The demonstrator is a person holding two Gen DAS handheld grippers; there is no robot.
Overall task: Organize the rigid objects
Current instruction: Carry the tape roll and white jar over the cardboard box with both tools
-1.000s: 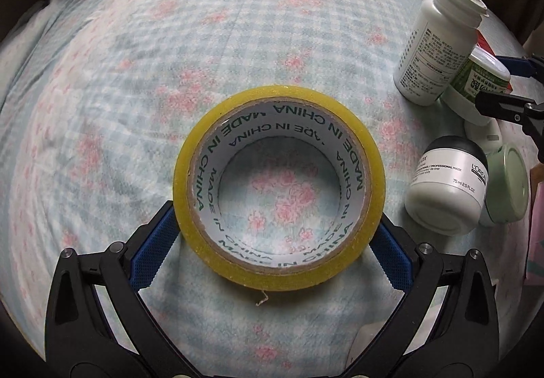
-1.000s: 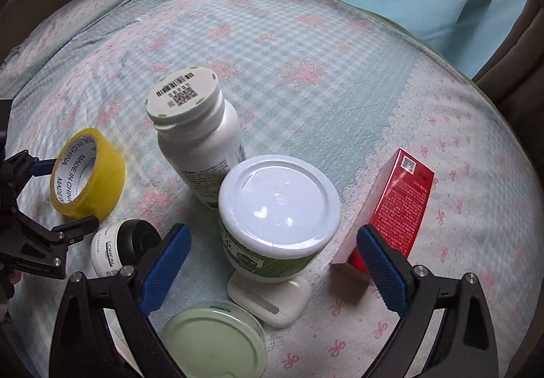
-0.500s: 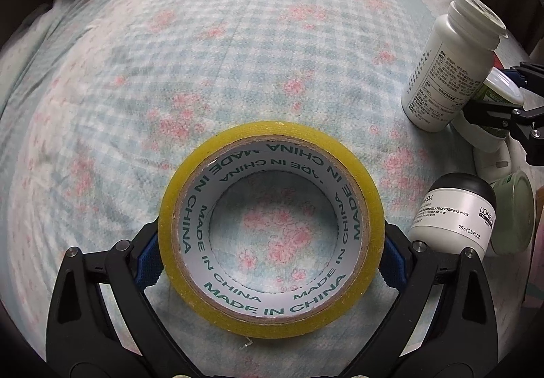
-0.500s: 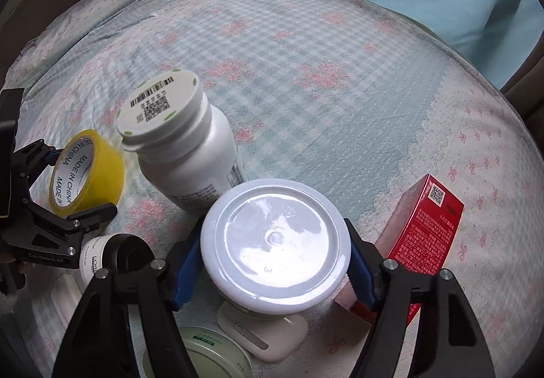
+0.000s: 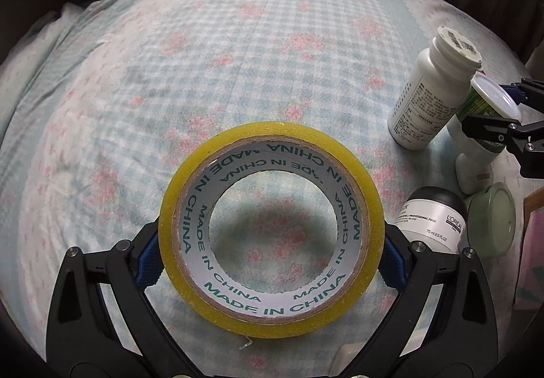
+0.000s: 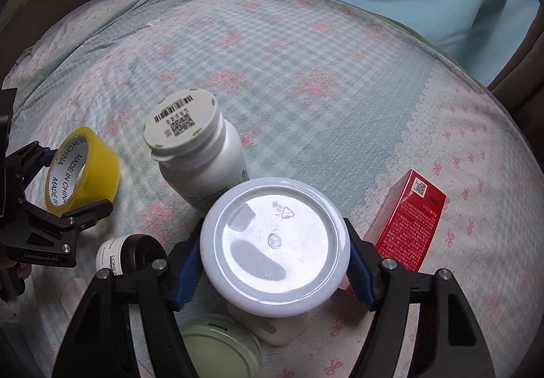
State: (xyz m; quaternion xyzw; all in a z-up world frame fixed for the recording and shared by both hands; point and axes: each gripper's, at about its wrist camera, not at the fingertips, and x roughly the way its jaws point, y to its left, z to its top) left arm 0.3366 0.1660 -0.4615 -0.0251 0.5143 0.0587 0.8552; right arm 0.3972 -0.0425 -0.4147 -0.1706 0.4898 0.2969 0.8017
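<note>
Both grippers pinch something: left gripper (image 5: 272, 262) fingers squeeze the yellow tape roll (image 5: 272, 228), right gripper (image 6: 273, 270) fingers clamp the white-lidded jar (image 6: 275, 242).

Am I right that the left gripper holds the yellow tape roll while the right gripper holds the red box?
Not quite: the right gripper is clamped on the white-lidded tub, as the right wrist view shows; the red box stands free beside it. The left gripper does hold the yellow tape roll.

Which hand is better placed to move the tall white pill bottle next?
Neither is free, but the right gripper is nearer: its white-lidded tub sits against the bottle. The left gripper holds yellow tape farther off.
</note>
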